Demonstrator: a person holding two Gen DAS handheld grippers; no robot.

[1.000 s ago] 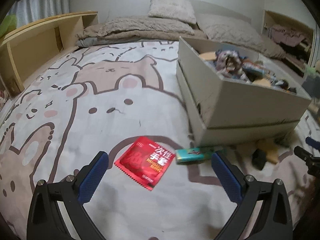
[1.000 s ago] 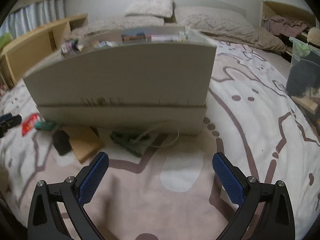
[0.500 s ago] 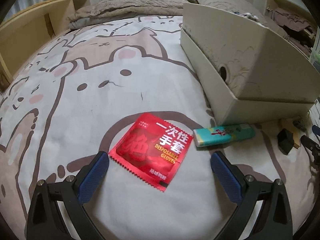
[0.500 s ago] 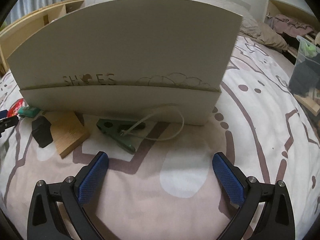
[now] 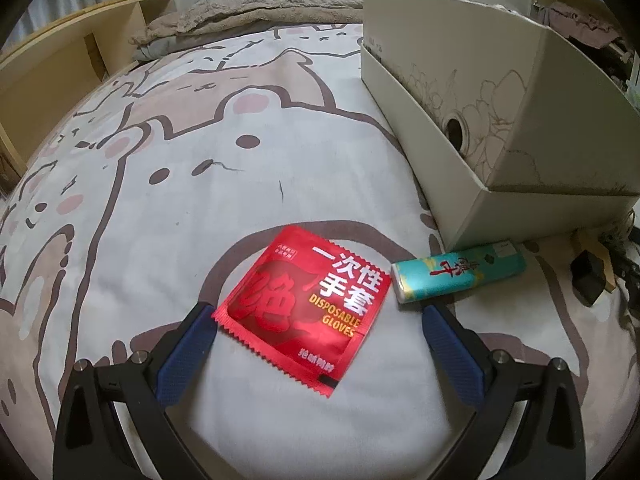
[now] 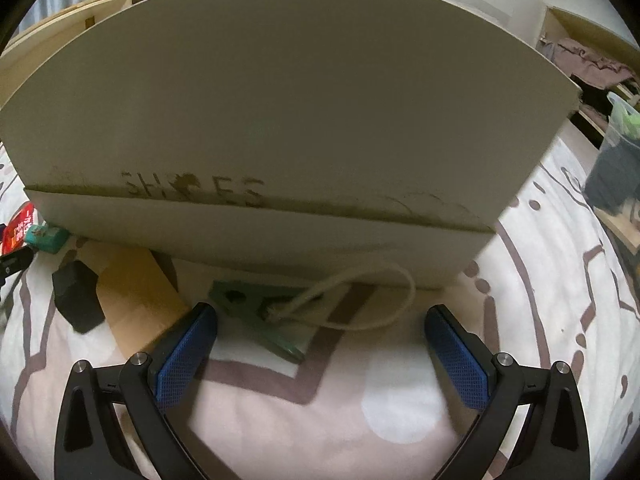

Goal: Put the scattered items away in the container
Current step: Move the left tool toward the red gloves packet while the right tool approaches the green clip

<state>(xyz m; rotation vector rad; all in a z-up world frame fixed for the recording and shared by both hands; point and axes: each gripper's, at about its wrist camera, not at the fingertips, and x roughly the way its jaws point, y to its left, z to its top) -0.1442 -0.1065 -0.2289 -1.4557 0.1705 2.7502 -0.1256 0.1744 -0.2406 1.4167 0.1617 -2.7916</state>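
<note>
Left wrist view shows the left gripper (image 5: 316,340) spread wide and empty, low over the bedspread (image 5: 168,184), with the red glove sachet (image 5: 306,308) lying flat between its fingers; the sachet's left corner sits just beside the left pad. It is a square foil packet with serrated edges, white characters and "DISPOSABLE GLOVES" in yellow. I judge it very light, thin, limp and slick, so it would be best pinched at a raised corner or edge, pressing into the soft bedding to get under it. At about 3 o'clock from it, nearly touching, lies a teal tube (image 5: 458,266), rigid-looking and likely to roll. The cream shoe box (image 5: 520,168), the container, stands at 1 o'clock. Right wrist view has the right gripper (image 6: 320,344) equally wide open and holding nothing, facing the box wall (image 6: 280,100) printed "SHOES". At 12 o'clock between its fingers lies a green clip (image 6: 256,312) with a pale cord loop (image 6: 372,300), stiff, graspable across its body. At 10 o'clock rest a black block (image 6: 76,300) and a wooden board (image 6: 136,296).
</note>
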